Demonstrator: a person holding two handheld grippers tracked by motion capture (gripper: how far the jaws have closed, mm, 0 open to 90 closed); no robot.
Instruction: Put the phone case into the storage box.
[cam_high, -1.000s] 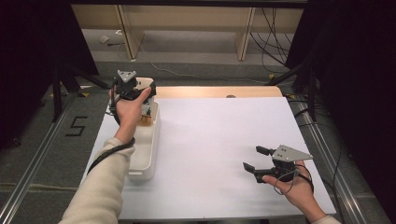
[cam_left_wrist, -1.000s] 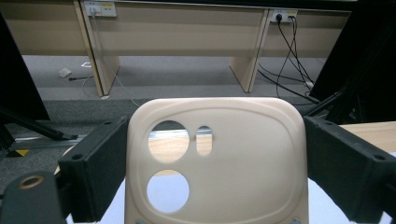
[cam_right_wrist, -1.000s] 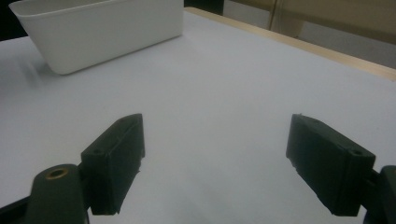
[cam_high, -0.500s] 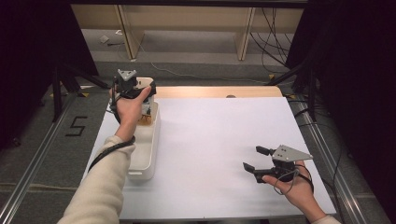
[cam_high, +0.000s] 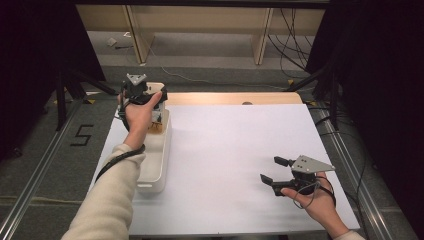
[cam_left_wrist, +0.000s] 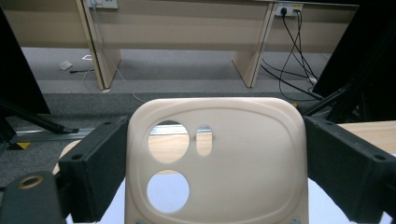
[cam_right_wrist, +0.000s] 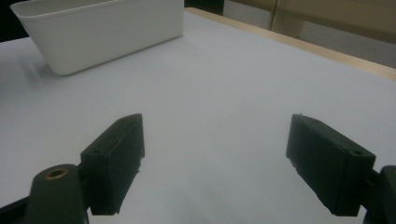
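Note:
A cream plastic plate (cam_left_wrist: 243, 158) with two round holes and a small slot stands upright between the black jaws of my left gripper (cam_left_wrist: 215, 172), which is shut on it. From above, that gripper (cam_high: 146, 96) hangs over the far end of a white bin (cam_high: 159, 167), with the cream plate (cam_high: 156, 86) at its top. My right gripper (cam_high: 270, 169) hovers low over the white table sheet at the front right. Its jaws (cam_right_wrist: 215, 158) are open and hold nothing.
The long white bin (cam_right_wrist: 102, 32) lies along the table's left edge, with small items inside its far end. A wooden strip (cam_high: 235, 98) borders the far side of the white sheet (cam_high: 235, 145). Beyond it are floor, desk legs and cables.

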